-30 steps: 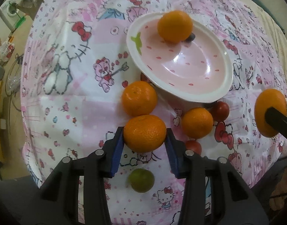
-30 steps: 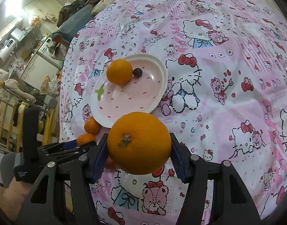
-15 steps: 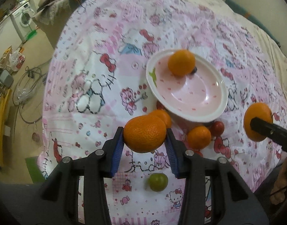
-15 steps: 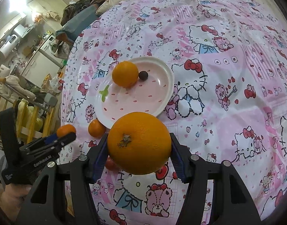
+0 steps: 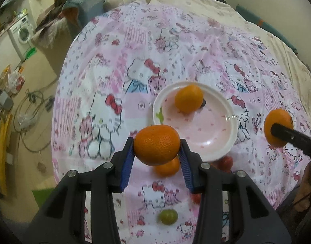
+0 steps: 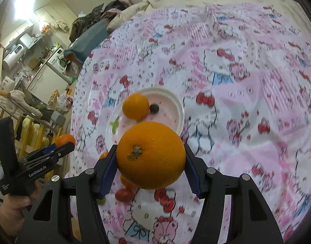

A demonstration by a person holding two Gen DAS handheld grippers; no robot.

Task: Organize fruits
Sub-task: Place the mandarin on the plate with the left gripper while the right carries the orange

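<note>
Round counter (image 5: 106, 65) under a pink cartoon-cat tablecloth (image 6: 246, 81), bedding and clutter behind it, washing machine (image 5: 23, 34) off to the side.

White-rimmed pink plate (image 5: 220, 142) sits mid-cloth. On it: one orange (image 5: 189, 100) toward the far rim, and a small dark round fruit (image 6: 154, 108) touching or just beside that orange (can't tell which).

Right hand-held gripper (image 6: 151, 162): blue pads clamped on both sides of a big orange (image 6: 151, 158), stem scar facing the camera, held up clear of the cloth, in front of the plate's near edge in the right wrist view. In the left wrist view the same fruit shows at the right edge, beside the plate.

Left hand-held gripper (image 5: 157, 148): narrower grip, pads pressed on a smaller, flattish mandarin (image 5: 157, 144), lifted off the cloth, near the plate's near-left rim. A hand (image 6: 11, 209) wraps its handle (seen from the right wrist view).

Loose on the cloth near the plate's near edge: another mandarin (image 5: 167, 167), partly hidden behind the held one; red tomatoes (image 5: 224, 162) just beside the rim, blurry (count unclear); one more red tomato (image 6: 124, 194) closer in; a small green fruit (image 5: 168, 216) nearest the counter edge, apart from the rest.
</note>
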